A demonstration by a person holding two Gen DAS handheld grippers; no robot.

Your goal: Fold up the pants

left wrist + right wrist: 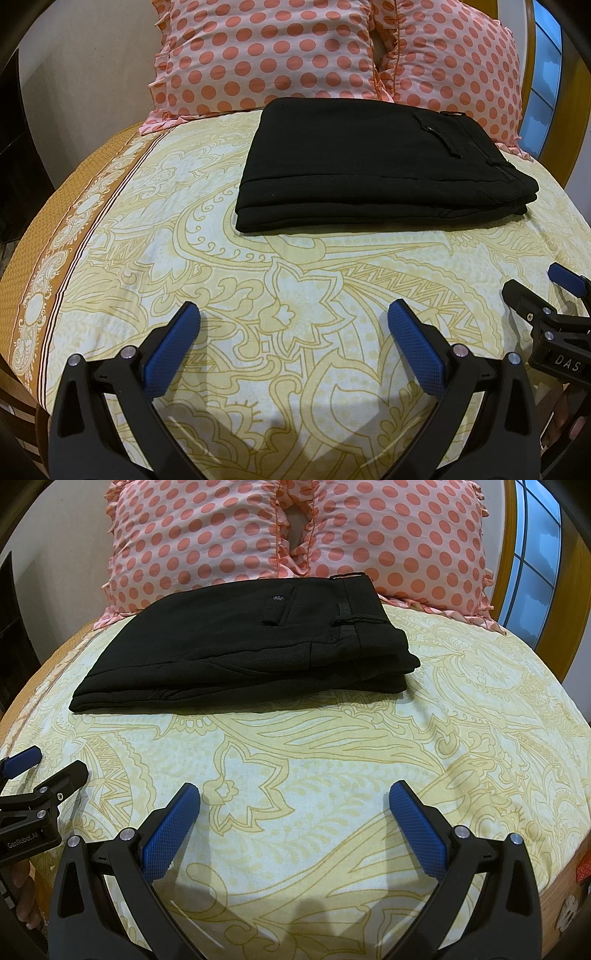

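Black pants [369, 166] lie folded in a neat rectangular stack on the bed, waistband and back pocket to the right; they also show in the right wrist view [243, 653]. My left gripper [293, 314] is open and empty, held above the sheet well short of the pants. My right gripper [294, 794] is open and empty, also short of the pants. The right gripper shows at the right edge of the left wrist view [546, 288]. The left gripper shows at the left edge of the right wrist view [40, 768].
The bed has a yellow patterned sheet [258, 295] with an orange border [37, 258] at its left edge. Two pink polka-dot pillows [266, 51] [450, 62] stand behind the pants. A wooden headboard and window [535, 554] are at the right.
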